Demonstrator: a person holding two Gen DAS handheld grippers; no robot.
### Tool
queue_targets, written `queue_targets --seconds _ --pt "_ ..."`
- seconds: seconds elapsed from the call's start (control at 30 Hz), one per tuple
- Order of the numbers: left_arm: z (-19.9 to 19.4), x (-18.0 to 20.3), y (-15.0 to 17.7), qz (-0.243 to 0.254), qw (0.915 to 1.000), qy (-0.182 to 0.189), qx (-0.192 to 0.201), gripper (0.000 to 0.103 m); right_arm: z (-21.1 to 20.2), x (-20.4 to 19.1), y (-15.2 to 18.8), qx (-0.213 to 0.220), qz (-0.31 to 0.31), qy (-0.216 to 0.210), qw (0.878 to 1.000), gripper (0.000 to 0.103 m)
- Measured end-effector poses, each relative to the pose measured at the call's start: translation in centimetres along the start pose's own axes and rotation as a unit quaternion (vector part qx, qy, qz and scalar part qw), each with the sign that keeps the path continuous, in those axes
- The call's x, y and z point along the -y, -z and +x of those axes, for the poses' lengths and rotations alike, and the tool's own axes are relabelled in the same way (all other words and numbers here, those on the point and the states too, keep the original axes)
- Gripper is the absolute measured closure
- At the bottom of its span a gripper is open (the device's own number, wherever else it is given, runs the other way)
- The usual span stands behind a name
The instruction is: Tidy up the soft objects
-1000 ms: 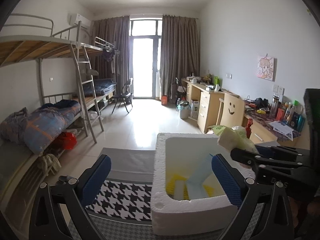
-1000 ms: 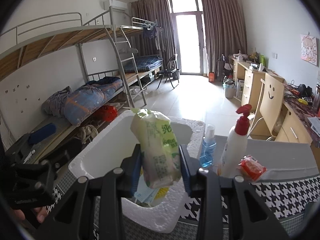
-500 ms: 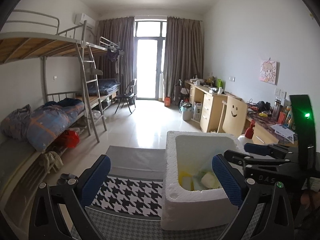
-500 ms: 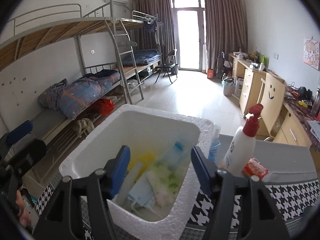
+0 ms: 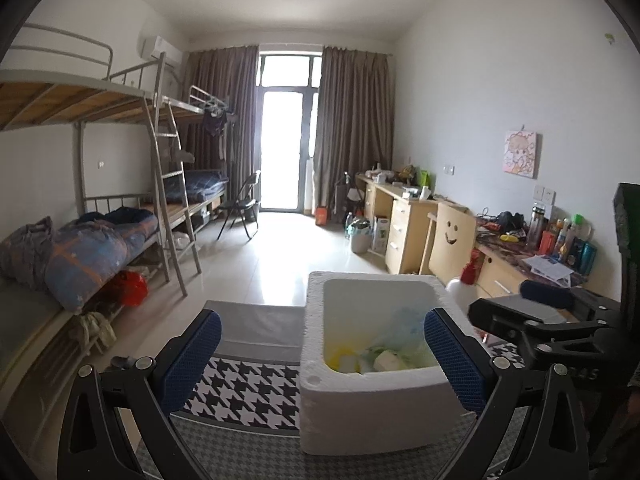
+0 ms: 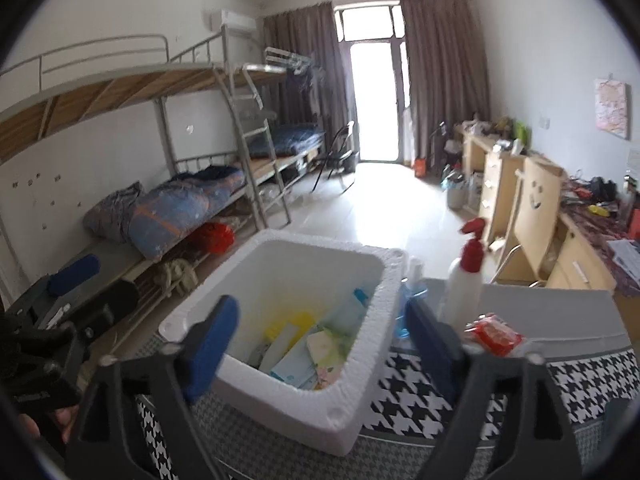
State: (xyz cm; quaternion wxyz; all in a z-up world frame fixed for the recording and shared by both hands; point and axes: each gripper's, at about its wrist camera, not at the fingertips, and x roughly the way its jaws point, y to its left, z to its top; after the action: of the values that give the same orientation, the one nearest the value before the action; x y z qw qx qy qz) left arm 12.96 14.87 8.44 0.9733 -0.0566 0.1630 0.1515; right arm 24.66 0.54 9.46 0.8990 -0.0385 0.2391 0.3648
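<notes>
Gaping, empty, just opened: right gripper (image 6: 320, 344) | left gripper (image 5: 322, 354) wide, empty | foam box (image 6: 280, 396) below

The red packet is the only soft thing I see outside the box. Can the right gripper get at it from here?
Probably yes. The red packet lies in the open on the table just right of the right gripper, whose jaws have just been opening and hold nothing. The pump bottle stands close behind, so approach from the front.

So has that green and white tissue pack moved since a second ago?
Yes: the green and white tissue pack dropped from the right tool, whose jaws just opened, into the white foam box.
</notes>
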Motion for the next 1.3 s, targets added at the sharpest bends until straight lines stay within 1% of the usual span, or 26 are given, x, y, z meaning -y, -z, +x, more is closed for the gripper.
queue_targets --seconds 0.03,0.07,0.2,0.37,0.5,0.87,1.03,1.13,1.3 --pt "-0.4 0.2 0.1 0.001 1.0000 0.001 0.002 0.001 -0.7 -0.1 0.2 0.010 -0.001 0.005 1.000 0.001" --pt "-0.6 0.4 0.2 0.002 1.0000 0.002 0.002 0.001 -1.5 -0.3 0.4 0.019 -0.002 0.006 1.000 0.001" --pt "-2.0 1.0 0.7 0.000 0.9999 0.009 0.007 0.001 -3.4 -0.5 1.0 0.032 -0.003 0.015 0.999 0.001" --pt "-3.9 1.8 1.2 0.009 0.9997 0.015 0.015 0.001 -5.6 -0.7 2.1 0.045 0.001 0.023 0.999 0.001" --pt "-5.3 2.4 1.7 0.018 0.9994 0.017 0.024 0.001 -7.4 -1.1 3.1 0.055 -0.008 0.027 0.998 0.001" --pt "-8.1 2.8 3.2 0.026 0.9983 0.022 0.046 0.001 -10.7 -1.1 5.2 0.081 -0.009 0.045 0.996 0.001" --pt "-9.6 2.9 4.4 0.027 0.9981 0.021 0.051 0.001 -12.4 -1.5 7.0 0.096 -0.009 0.049 0.994 0.001" --pt "-10.2 3.3 5.2 0.036 0.9976 0.018 0.057 0.001 -13.0 -1.5 7.8 0.098 -0.001 0.043 0.994 0.001" --pt "-11.3 3.7 6.1 0.036 0.9970 0.016 0.066 0.001 -14.0 -1.6 9.3 0.104 0.000 0.043 0.994 0.001"
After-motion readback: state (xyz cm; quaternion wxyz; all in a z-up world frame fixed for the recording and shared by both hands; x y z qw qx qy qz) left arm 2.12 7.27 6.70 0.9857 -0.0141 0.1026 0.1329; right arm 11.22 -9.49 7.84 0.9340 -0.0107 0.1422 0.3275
